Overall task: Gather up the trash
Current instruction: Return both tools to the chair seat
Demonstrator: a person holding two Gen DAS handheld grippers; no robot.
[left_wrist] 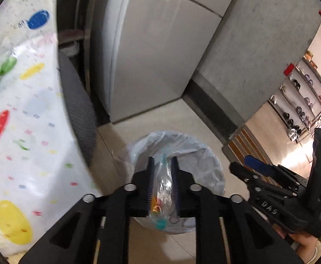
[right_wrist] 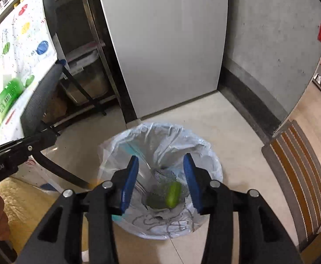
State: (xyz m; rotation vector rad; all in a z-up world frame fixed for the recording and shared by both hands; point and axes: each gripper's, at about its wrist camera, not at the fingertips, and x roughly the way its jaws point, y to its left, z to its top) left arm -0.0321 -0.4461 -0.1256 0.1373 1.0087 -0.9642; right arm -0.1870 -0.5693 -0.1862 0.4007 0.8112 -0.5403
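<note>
A round trash bin lined with a clear bag (left_wrist: 195, 154) (right_wrist: 116, 145) stands on the floor below both grippers. My left gripper (left_wrist: 163, 165) is shut on a crumpled clear plastic wrapper (left_wrist: 163, 189) and holds it over the bin. My right gripper (right_wrist: 160, 165) is open and empty above the bin's mouth. A green item (right_wrist: 173, 193) lies inside the bin, below the right gripper. The right gripper also shows at the right of the left wrist view (left_wrist: 246, 167). A green bottle (right_wrist: 8, 94) lies on the table at the left.
A table with a dotted white cloth (left_wrist: 28, 132) is at the left, with a grey chair (right_wrist: 39, 96) beside it. A grey fridge (right_wrist: 167, 44) and a concrete wall (right_wrist: 270, 44) stand behind the bin. Shelves (left_wrist: 301, 105) are far right.
</note>
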